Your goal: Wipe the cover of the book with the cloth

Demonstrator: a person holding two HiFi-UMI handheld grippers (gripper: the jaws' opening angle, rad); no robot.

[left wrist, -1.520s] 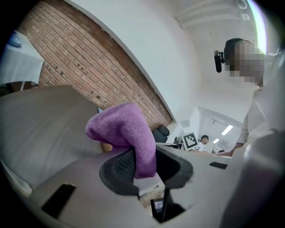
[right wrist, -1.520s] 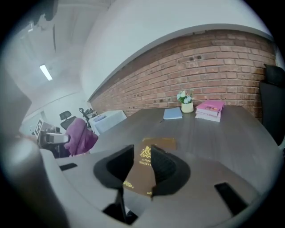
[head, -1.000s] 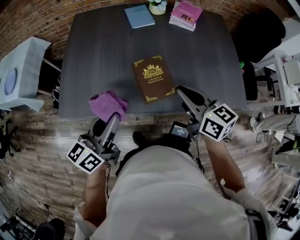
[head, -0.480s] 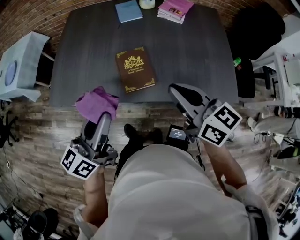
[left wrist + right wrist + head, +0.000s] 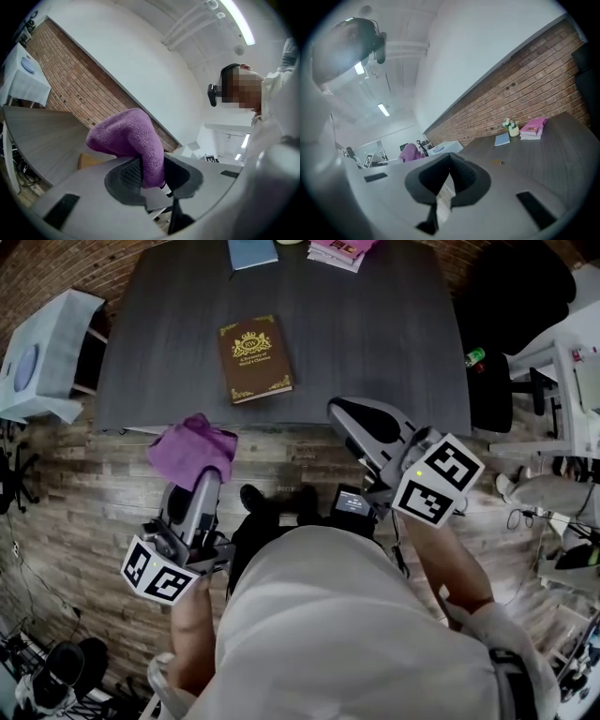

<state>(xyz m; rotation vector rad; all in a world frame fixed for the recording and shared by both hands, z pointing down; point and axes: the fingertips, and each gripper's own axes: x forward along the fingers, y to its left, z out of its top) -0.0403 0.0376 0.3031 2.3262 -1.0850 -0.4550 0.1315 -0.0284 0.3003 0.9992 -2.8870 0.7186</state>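
The brown book [image 5: 255, 359] with a gold crest lies closed on the dark table [image 5: 375, 343], near its front edge. My left gripper [image 5: 208, 472] hangs over the wooden floor in front of the table, shut on a bunched purple cloth [image 5: 192, 448]. In the left gripper view the cloth [image 5: 129, 140] is pinched between the pads and bulges above them. My right gripper [image 5: 345, 416] is shut and empty, just off the table's front edge, right of the book. The right gripper view shows the closed right gripper [image 5: 449, 176] with nothing in it and the cloth [image 5: 410, 152] far left.
At the table's far edge lie a blue notebook [image 5: 251, 253] and a stack of pink books [image 5: 337, 251], with a small flower pot [image 5: 513, 129] between them. A white side table [image 5: 42, 362] stands left, a black chair [image 5: 506, 296] and white furniture right.
Both grippers have drawn back from the table toward the person. The cloth, which was over the table's front edge, now hangs over the floor. The book has stayed put.
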